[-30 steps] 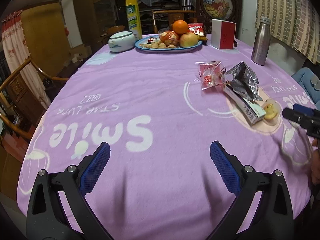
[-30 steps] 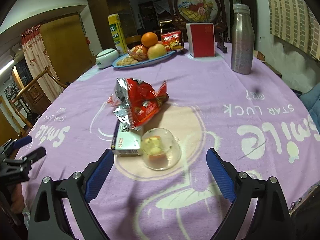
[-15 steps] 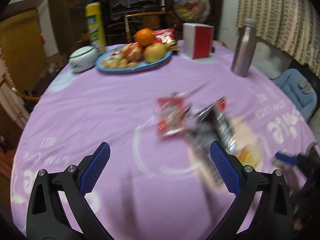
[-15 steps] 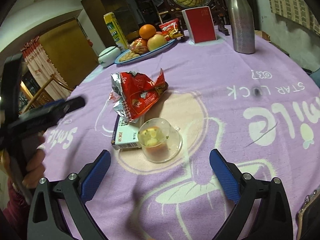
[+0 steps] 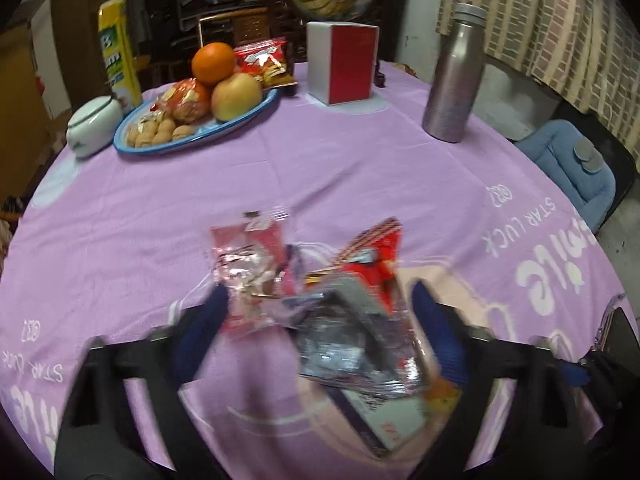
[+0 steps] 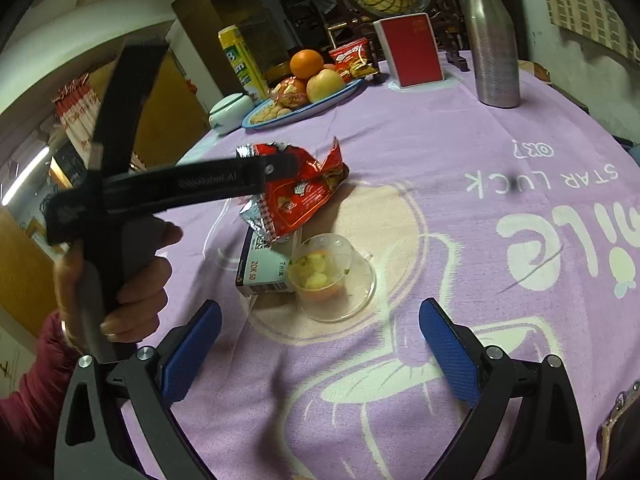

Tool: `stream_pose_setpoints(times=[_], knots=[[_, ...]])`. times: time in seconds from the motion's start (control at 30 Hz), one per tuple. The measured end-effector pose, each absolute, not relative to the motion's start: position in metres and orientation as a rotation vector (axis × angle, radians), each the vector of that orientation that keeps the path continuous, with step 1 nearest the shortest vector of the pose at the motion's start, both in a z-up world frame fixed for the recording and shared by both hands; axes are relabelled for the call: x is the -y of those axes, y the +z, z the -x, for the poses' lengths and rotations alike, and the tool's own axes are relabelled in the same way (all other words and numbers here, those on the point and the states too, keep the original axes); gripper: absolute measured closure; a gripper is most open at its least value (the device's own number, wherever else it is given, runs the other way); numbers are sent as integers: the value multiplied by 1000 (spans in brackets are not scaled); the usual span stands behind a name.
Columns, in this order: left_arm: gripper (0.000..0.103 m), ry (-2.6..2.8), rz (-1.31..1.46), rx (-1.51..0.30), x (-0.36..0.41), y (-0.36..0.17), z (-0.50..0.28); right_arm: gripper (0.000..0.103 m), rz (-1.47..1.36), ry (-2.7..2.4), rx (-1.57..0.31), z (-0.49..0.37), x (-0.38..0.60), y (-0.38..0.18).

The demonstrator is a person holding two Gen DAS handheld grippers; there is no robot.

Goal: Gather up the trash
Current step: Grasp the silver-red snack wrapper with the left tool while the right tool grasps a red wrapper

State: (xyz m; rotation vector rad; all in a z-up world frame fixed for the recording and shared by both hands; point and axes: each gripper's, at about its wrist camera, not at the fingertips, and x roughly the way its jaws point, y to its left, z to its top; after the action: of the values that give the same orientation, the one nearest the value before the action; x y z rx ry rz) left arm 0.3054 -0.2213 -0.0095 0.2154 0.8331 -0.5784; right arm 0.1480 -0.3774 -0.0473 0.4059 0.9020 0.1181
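Here, itemised, is what lay before you on the purple tablecloth (image 6: 460, 128).

Item: your left gripper (image 5: 320, 316), reached in over the trash heap at the near middle of the table. Its jaws had just been closing, with the wrappers between them; they were blurred, and you could not tell whether the pads pressed on anything. In the right wrist view your left hand (image 6: 120, 276) gripped its handle at the near left.

Item: your right gripper (image 6: 320, 340), jaws spread wide, nothing between them, hovering just near of the heap.

Item: red foil snack bag (image 6: 300, 196), crumpled and torn, lying partly on top of a small flat carton (image 6: 264, 268).

Item: pink clear wrapper (image 5: 248, 268), just left of the foil bag.

Item: clear plastic cup (image 6: 332, 276) with yellow scraps inside, touching the carton's right side.

Item: blue plate (image 5: 248, 114) at the far left, bearing an orange (image 5: 213, 63), an apple (image 5: 236, 96), biscuits and wrapped snacks.

Item: white lidded bowl (image 5: 94, 124), left of the plate; tall yellow canister (image 5: 118, 64) behind it.

Item: red and white box (image 5: 344, 64), upright, far middle.

Item: steel bottle (image 5: 454, 76), upright, far right.
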Motion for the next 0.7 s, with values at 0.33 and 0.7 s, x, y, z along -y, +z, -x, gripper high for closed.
stream_pose_setpoints(times=[0.33,0.7], knots=[[65,-578,-119,-800,143,-11,-287,6,-435,113,-892,-147,383,-48],[55,-510,-69,-794,72,-16,-248,6,-439,110,-905,-150,381,-50]])
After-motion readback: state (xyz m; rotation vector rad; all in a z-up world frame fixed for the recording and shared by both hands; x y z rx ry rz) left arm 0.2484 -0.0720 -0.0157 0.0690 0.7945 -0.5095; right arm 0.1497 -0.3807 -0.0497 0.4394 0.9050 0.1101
